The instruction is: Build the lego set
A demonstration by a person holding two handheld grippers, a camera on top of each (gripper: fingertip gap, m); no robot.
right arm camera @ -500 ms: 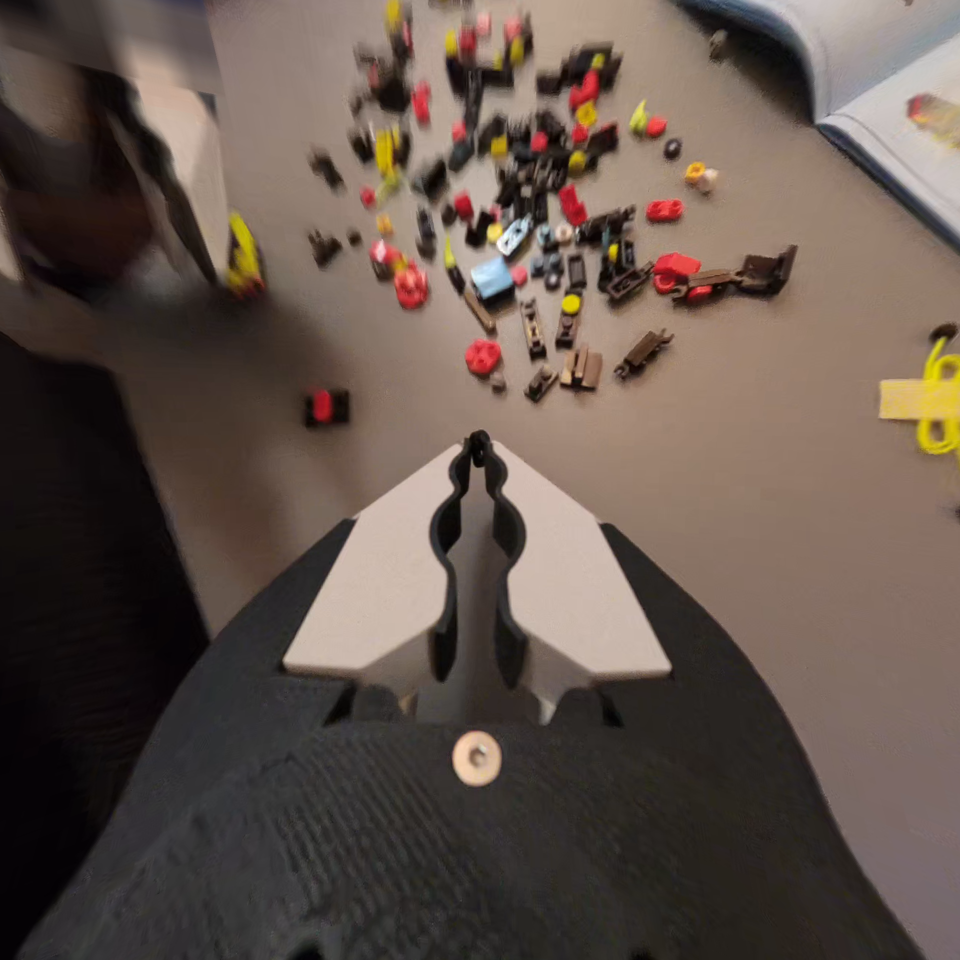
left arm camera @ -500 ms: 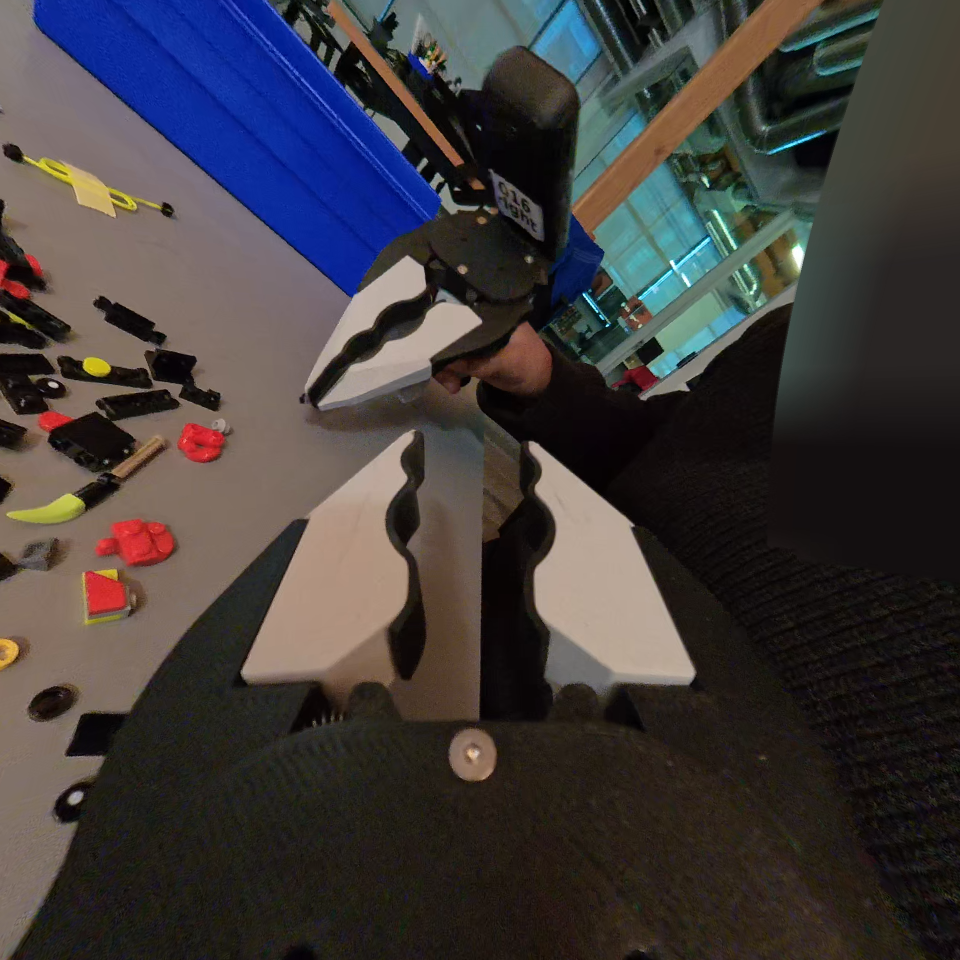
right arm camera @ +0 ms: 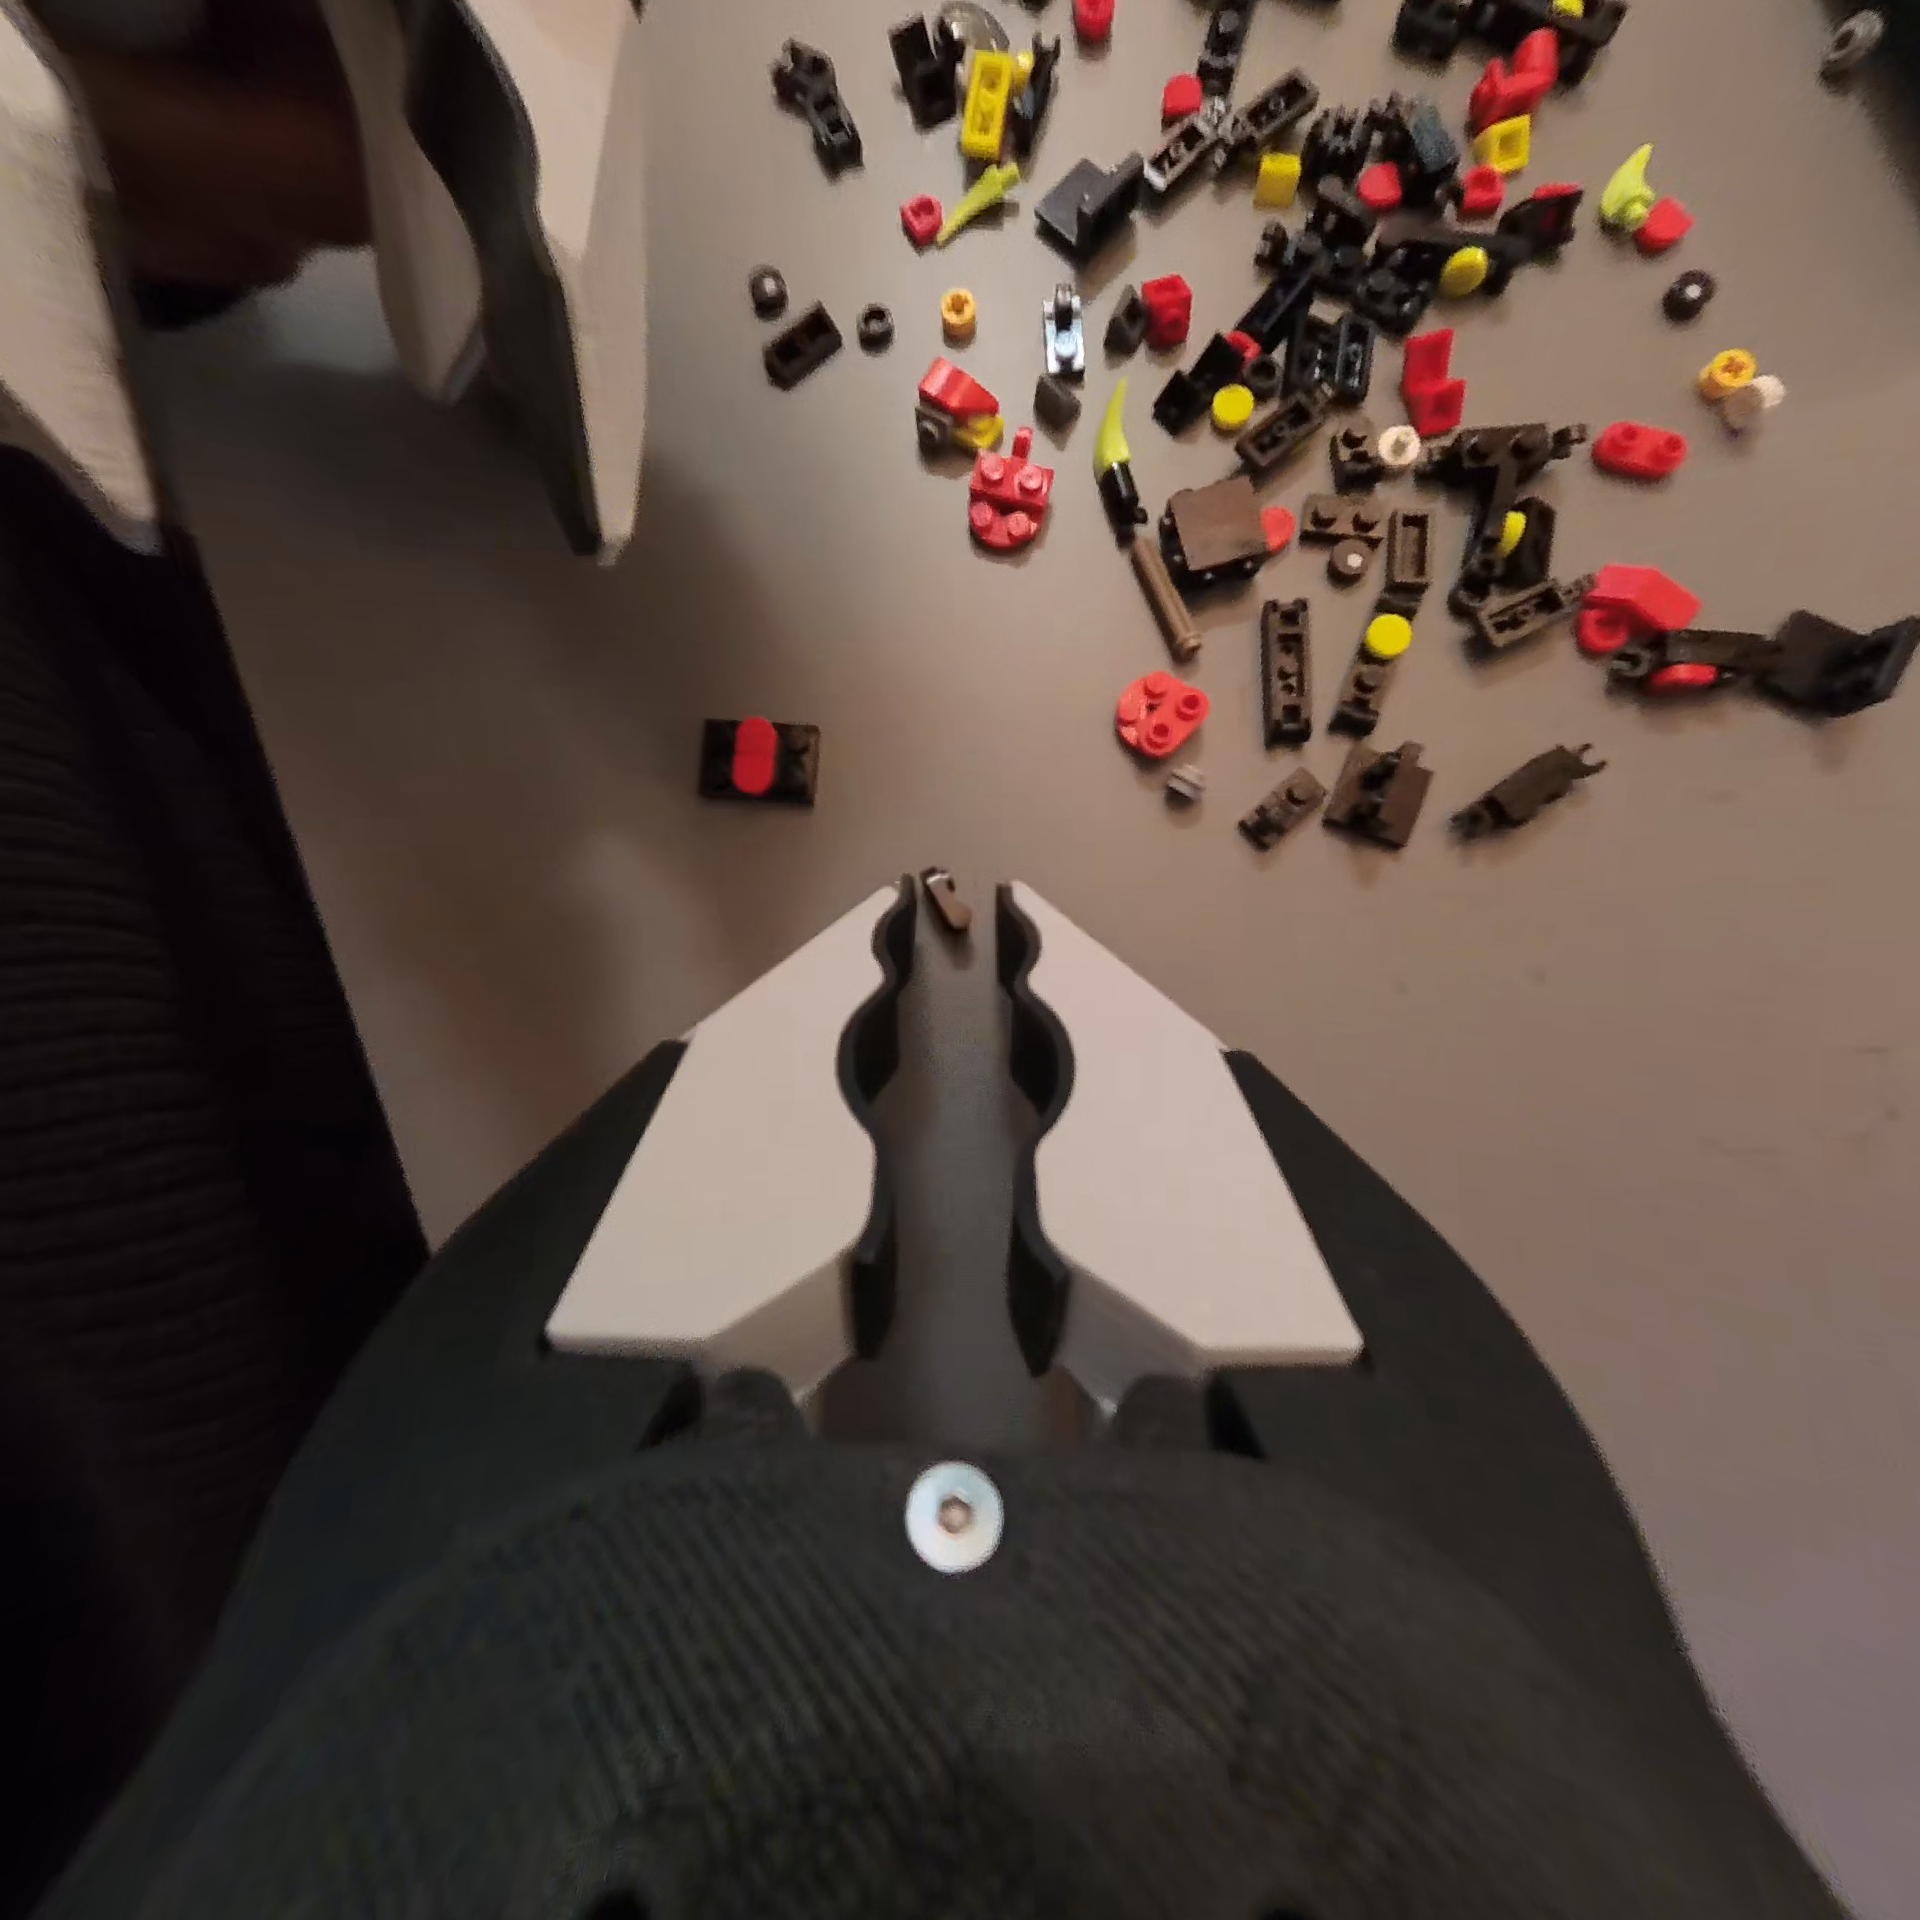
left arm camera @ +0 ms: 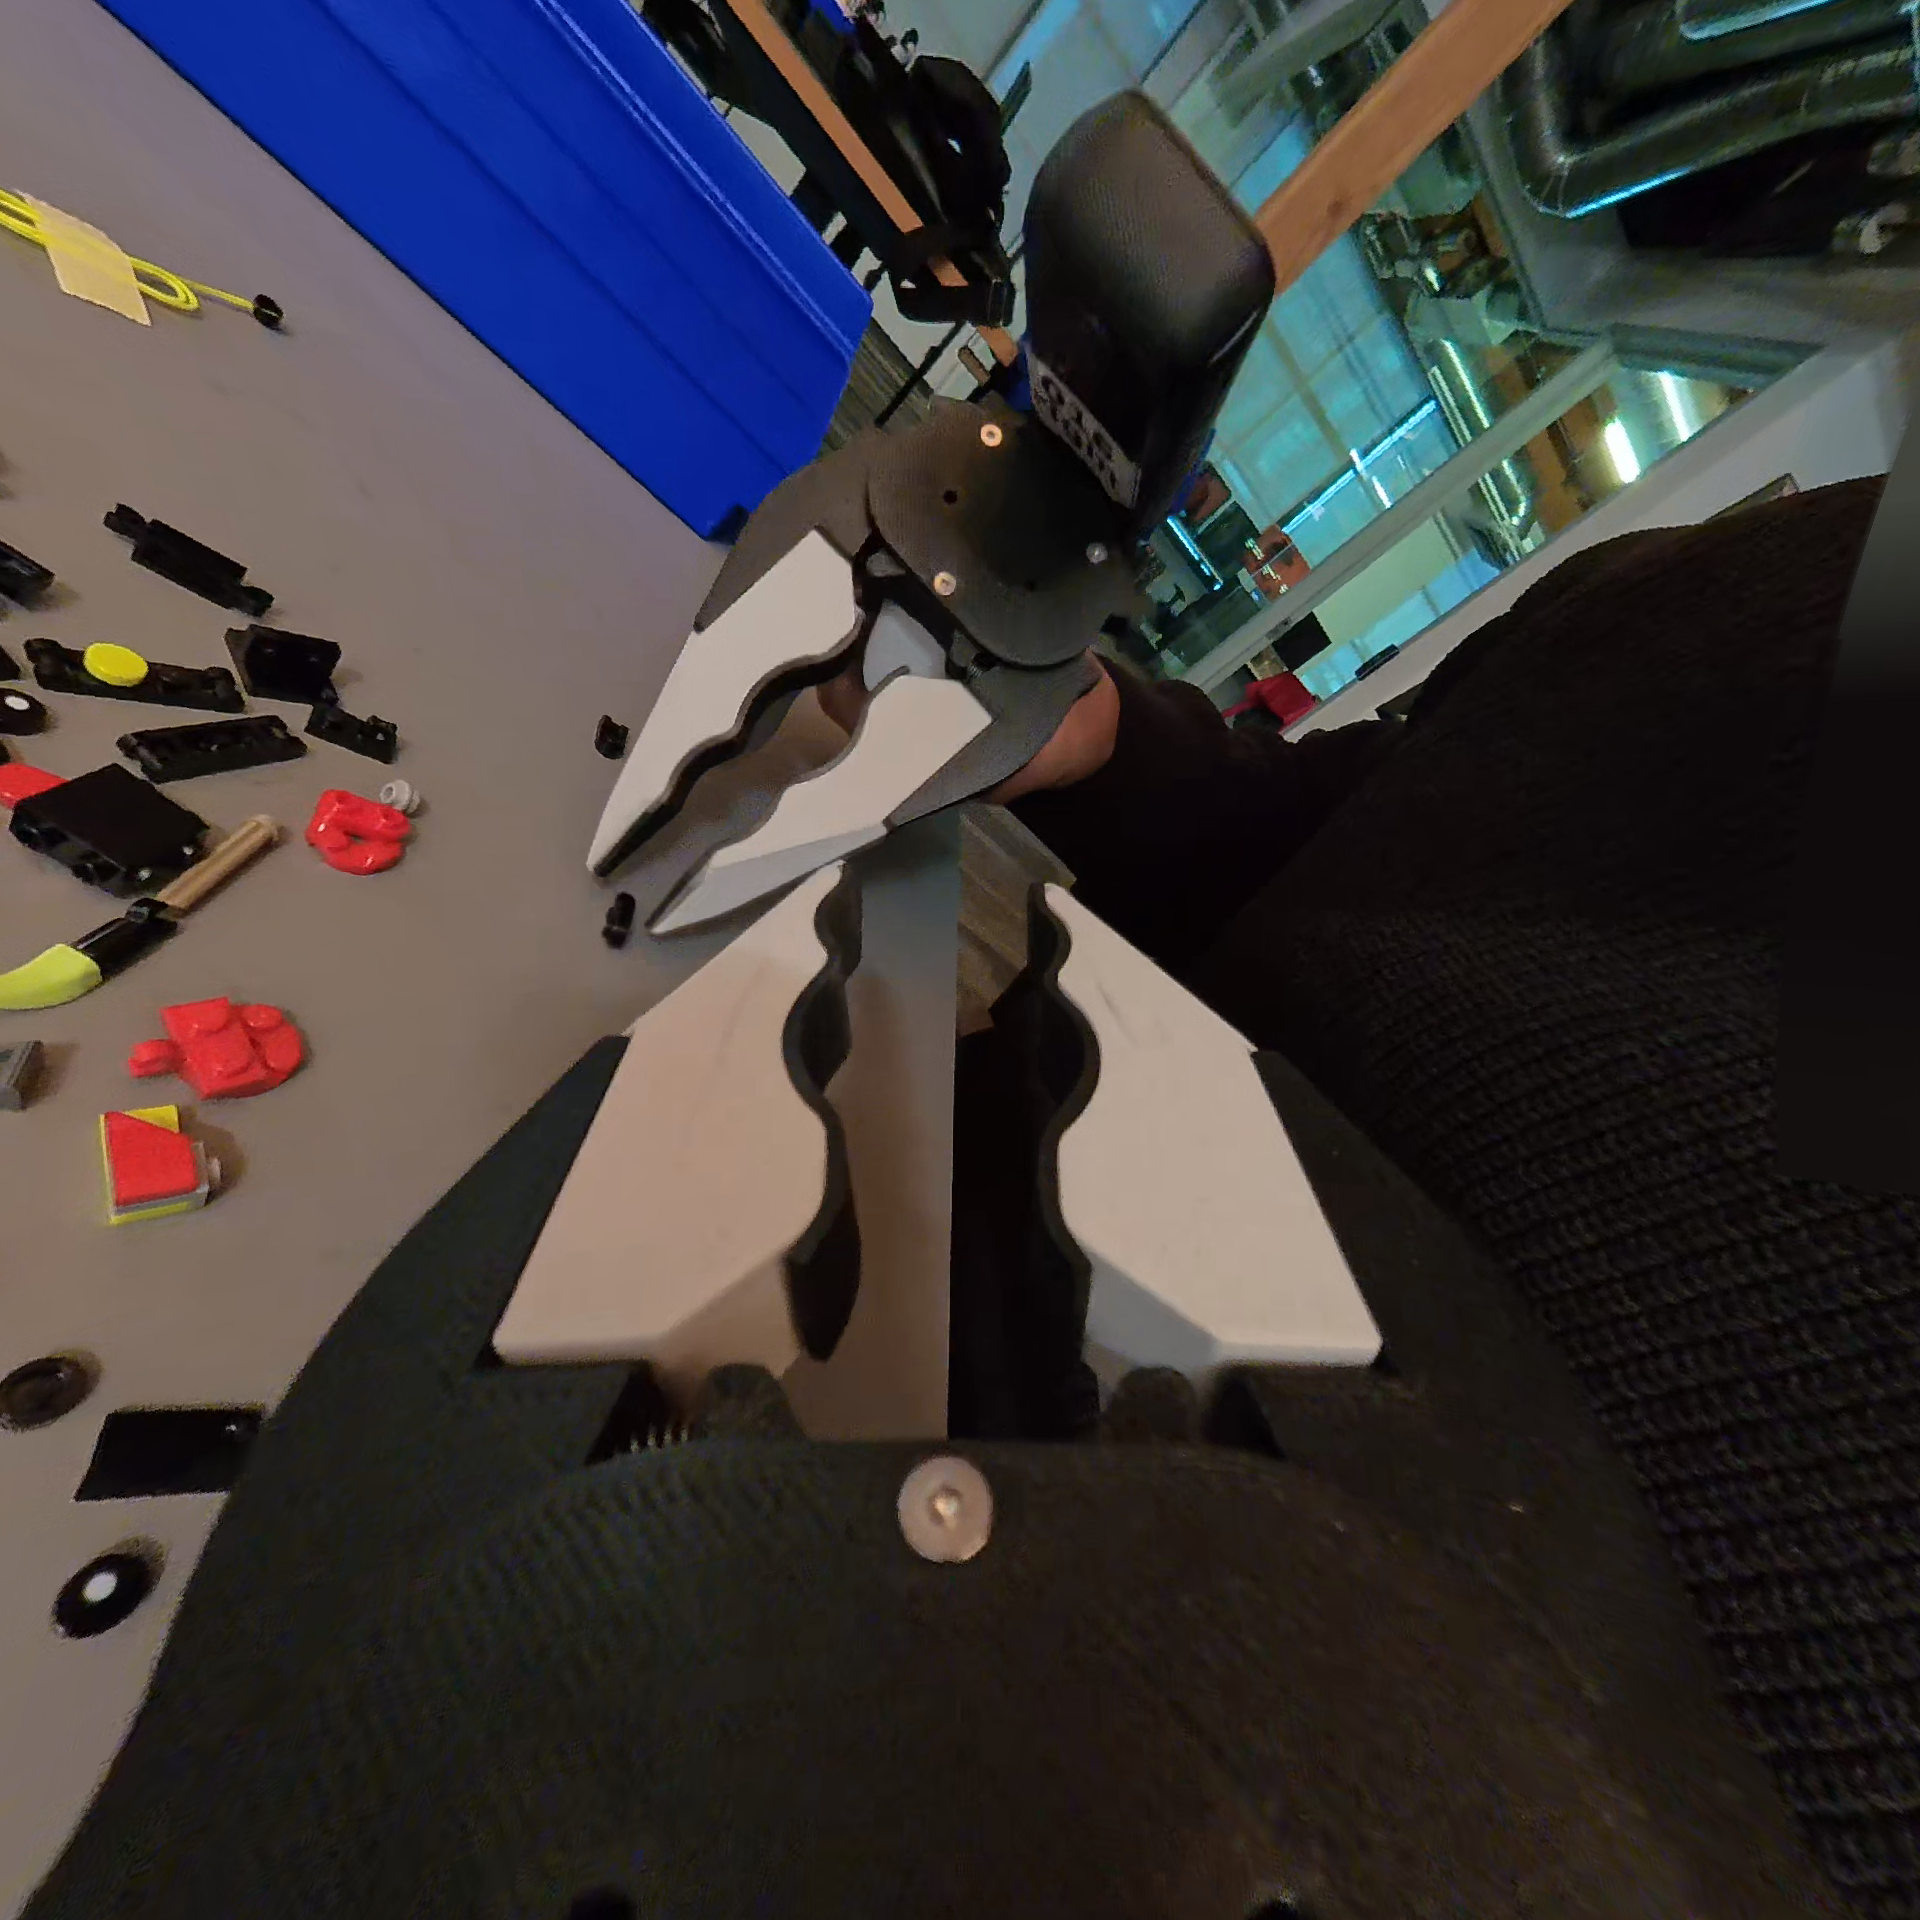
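My right gripper [right arm camera: 951, 890] is open, its tips low over the grey table [right arm camera: 1351, 1143]. A tiny black piece [right arm camera: 945, 900] lies between the tips, and neither pad presses on it. In the left wrist view the right gripper [left arm camera: 627, 896] shows with parted jaws, and the same black piece [left arm camera: 618, 920] lies on the table at its tips. My left gripper [left arm camera: 940, 894] is open and empty, just behind the right one. One of its white fingers [right arm camera: 520, 312] shows at the top left of the right wrist view. A black plate with a red piece on top [right arm camera: 758, 762] lies just ahead of the right gripper.
A spread of small black, red and yellow bricks [right arm camera: 1351, 364] covers the table ahead and to the right. A blue bin [left arm camera: 520, 208] stands at the table's far side. A yellow cord with a tag [left arm camera: 104, 260] lies near it. A person's dark sleeve [left arm camera: 1455, 935] is at the right. There is about 10 cm between the tips of the two grippers.
My right gripper was shut on the tiny black piece; its jaws have opened and the piece now lies loose between the tips. The left gripper stays open.
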